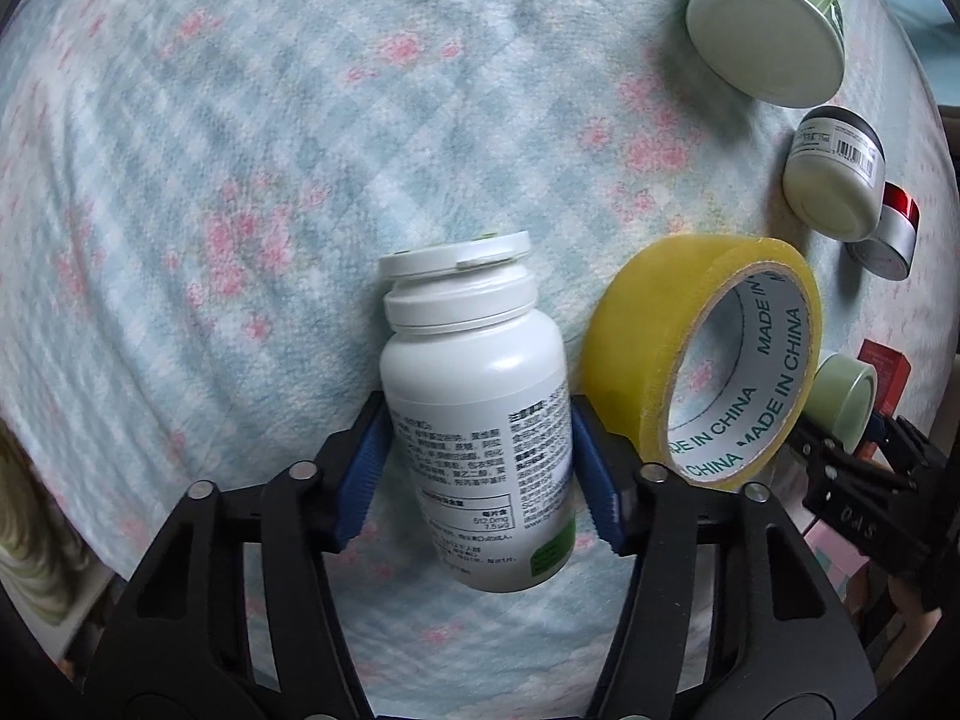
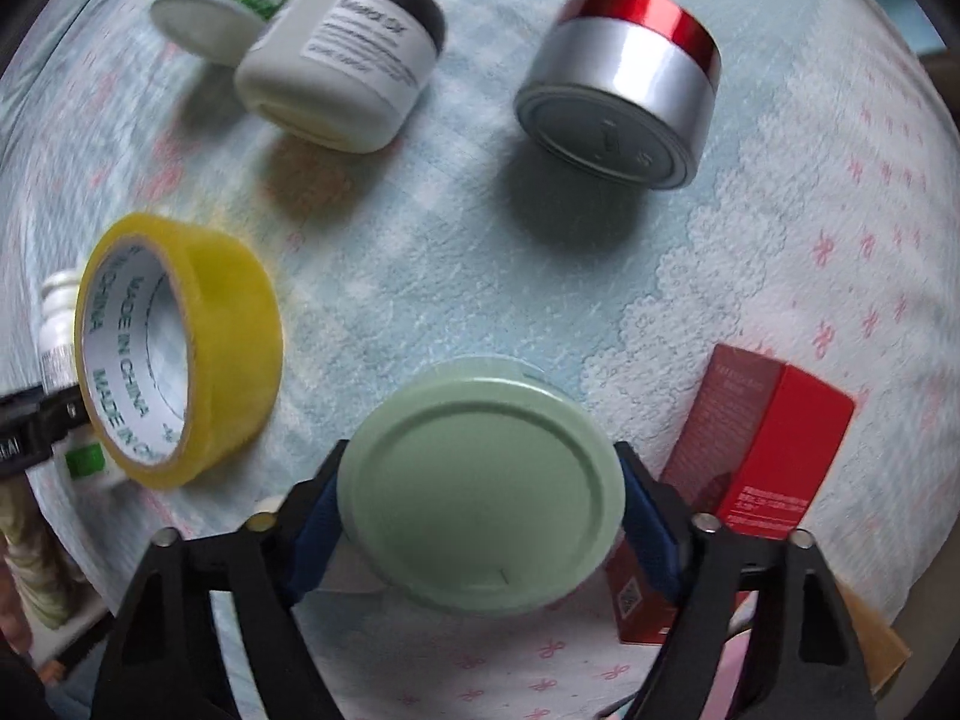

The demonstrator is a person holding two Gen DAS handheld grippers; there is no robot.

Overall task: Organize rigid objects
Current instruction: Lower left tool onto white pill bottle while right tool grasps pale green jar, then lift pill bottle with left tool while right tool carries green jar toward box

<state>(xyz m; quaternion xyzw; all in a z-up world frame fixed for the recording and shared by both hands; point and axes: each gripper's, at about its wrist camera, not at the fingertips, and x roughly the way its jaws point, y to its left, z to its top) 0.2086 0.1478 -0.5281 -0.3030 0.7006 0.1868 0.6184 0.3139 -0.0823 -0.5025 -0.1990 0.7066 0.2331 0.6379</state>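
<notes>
Sitting under everything: the quilted blue-and-pink cloth (image 1: pixel 288 138), soft, so things set on it may rock or roll.
Tape roll: the yellow tape roll (image 1: pixel 702 360) stands on edge just beside the bottle; stiff and light, likely to roll if nudged; the rim is the place to pinch it.
White bottle: the white bottle (image 1: pixel 480 420) lies on the cloth with its cap pointing away, its body between the pads of the left gripper (image 1: pixel 480 468).
Left jaws: clenched on the bottle, both blue pads pressed against its labelled sides.
Bottle handling: rigid plastic, smooth and rounded, probably light; a grip across the mid-body looks sound, though it could pivot when lifted.
Green jar: the pale green jar (image 2: pixel 480 492) sits near the cloth's edge, next to the red box (image 2: pixel 774 450), lid facing the right camera.
Right jaws: the right gripper (image 2: pixel 480 516) brackets the jar, pads at or against its sides; firm pressure I cannot tell.
Jar handling: stiff, slick-sided, wide; take it across the full diameter.
</notes>
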